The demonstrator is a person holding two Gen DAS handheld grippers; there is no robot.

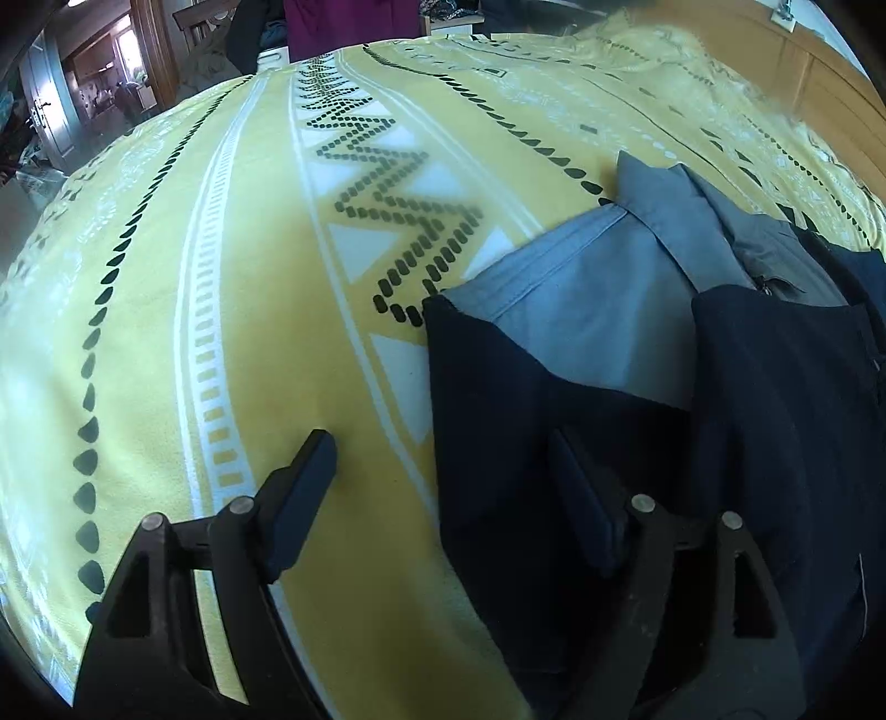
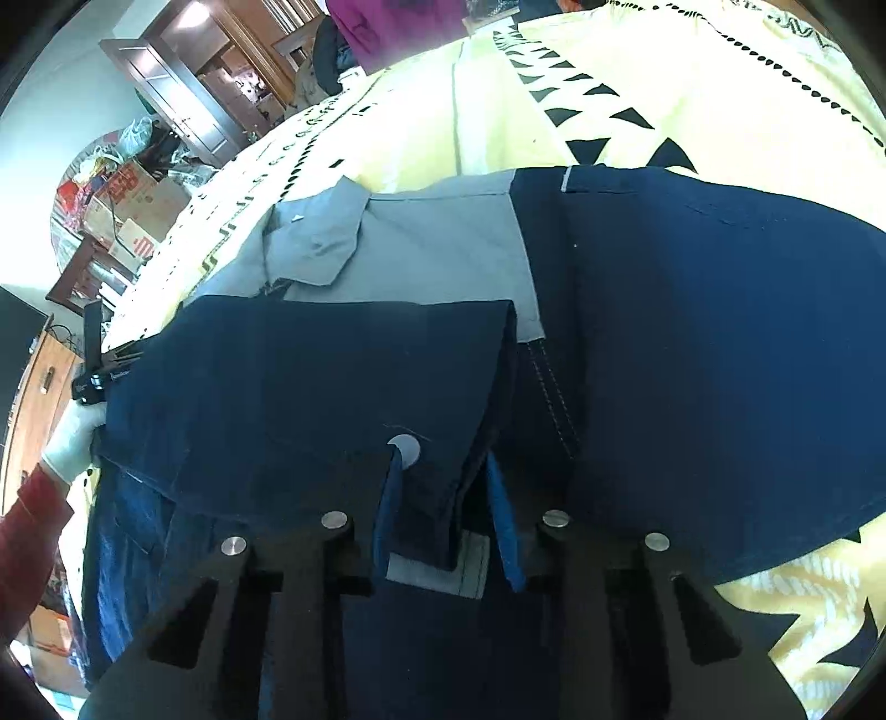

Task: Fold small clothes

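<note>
A small navy and grey jacket lies on a yellow patterned blanket; its grey collar points away from me. My left gripper is open, with one finger on the blanket and the other over the navy fabric at the jacket's left edge. In the right wrist view the jacket fills the middle, with a navy sleeve folded across it. My right gripper is shut on a fold of the navy sleeve. The left gripper and a gloved hand show at the left edge.
The blanket covers the whole work surface. A purple garment hangs beyond the far edge. Cardboard boxes, a wooden door and clutter stand in the room at the left.
</note>
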